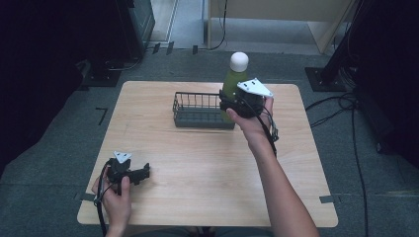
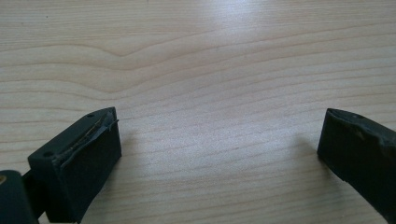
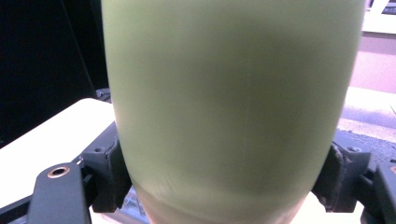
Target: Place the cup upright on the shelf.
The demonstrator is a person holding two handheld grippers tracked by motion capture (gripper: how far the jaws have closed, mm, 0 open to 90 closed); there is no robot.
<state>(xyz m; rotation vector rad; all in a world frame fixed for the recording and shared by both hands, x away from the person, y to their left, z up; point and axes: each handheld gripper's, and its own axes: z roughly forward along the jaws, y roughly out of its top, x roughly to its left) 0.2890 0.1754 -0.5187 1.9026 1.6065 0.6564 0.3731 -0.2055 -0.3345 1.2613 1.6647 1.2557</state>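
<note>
Green, white-capped bottle (image 1: 236, 74) clamped upright at mid-body by the right gripper (image 1: 232, 106), above the right end of the dark wire basket (image 1: 200, 111), plausibly for lowering inside. Left gripper (image 1: 143, 172), jaws spread and holding nothing, idles on the pale wooden table (image 1: 207, 168).

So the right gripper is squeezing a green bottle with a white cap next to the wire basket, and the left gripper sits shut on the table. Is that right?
Not quite. The left gripper is open, not shut: the left gripper view shows its jaws wide apart over bare table. The rest holds: the right gripper squeezes the green bottle with a white cap beside the wire basket.
</note>
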